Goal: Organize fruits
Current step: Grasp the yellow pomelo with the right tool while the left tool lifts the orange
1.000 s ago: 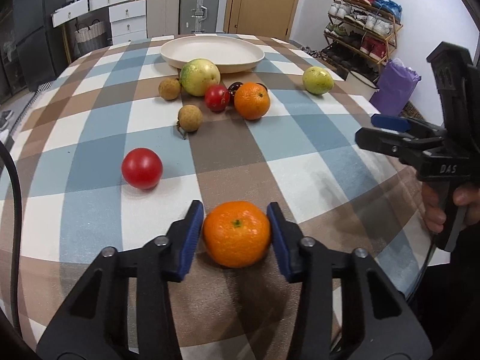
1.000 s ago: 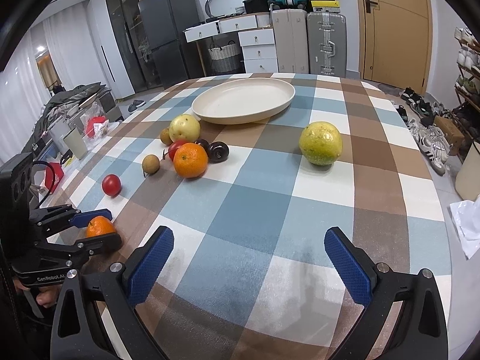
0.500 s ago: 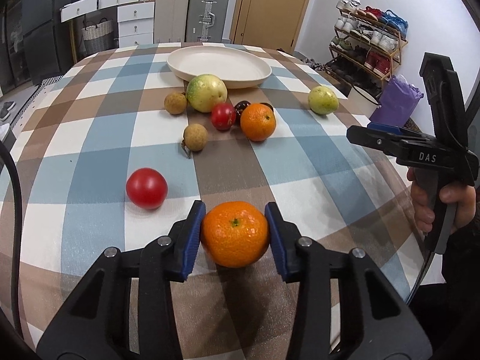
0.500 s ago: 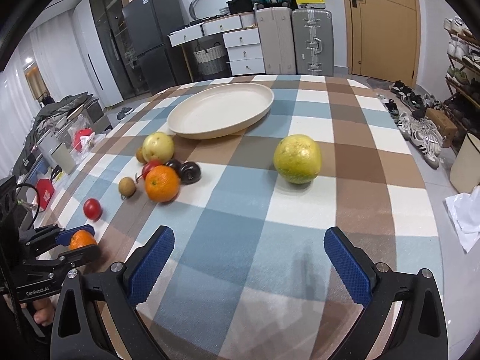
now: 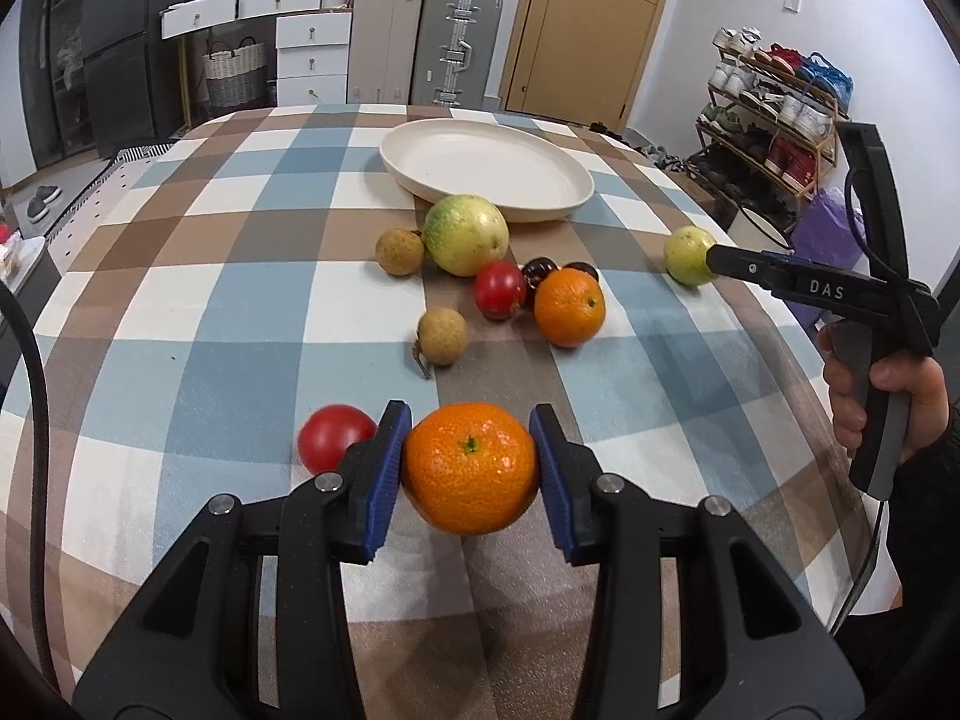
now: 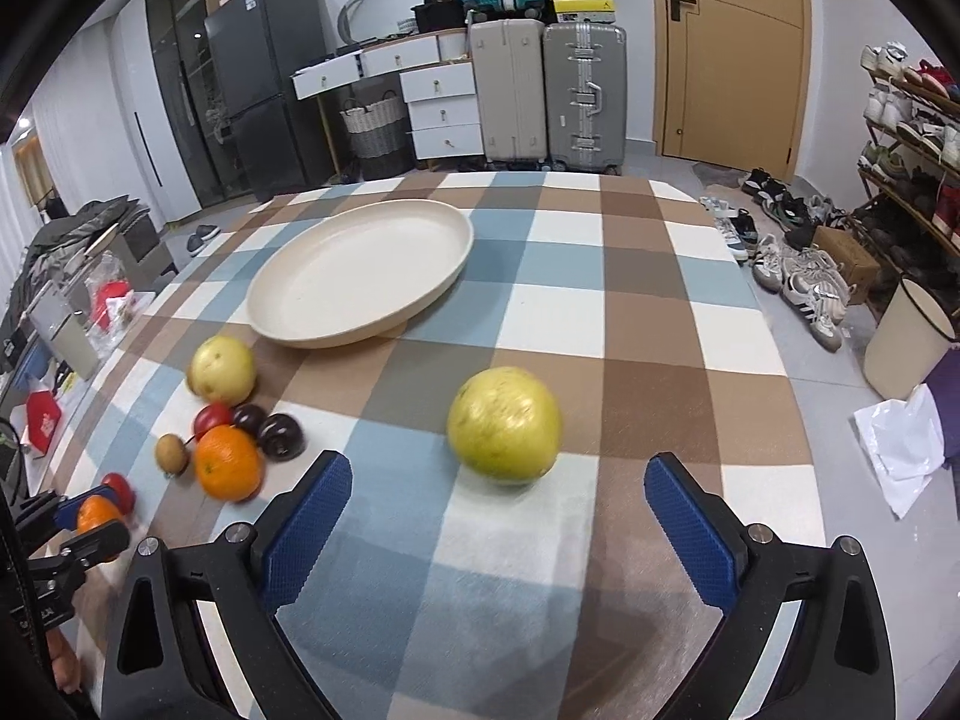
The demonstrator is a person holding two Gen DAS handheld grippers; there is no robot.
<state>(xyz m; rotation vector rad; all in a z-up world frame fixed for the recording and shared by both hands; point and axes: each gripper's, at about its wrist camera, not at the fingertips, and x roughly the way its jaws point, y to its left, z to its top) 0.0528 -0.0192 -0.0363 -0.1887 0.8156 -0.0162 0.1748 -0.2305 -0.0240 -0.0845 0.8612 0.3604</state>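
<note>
Pinched at its widest girth between the blue pads of the left gripper [image 5: 470, 468], the mandarin [image 5: 470, 467] is held well short of the plate [image 5: 486, 168], judged light and soft-skinned, while the right gripper [image 6: 498, 522] is spread wide before the guava [image 6: 505, 423].

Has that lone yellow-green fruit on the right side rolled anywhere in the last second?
No. The yellow-green fruit sits on the same white square of the checked cloth; the open right gripper has moved closer to it.
</note>
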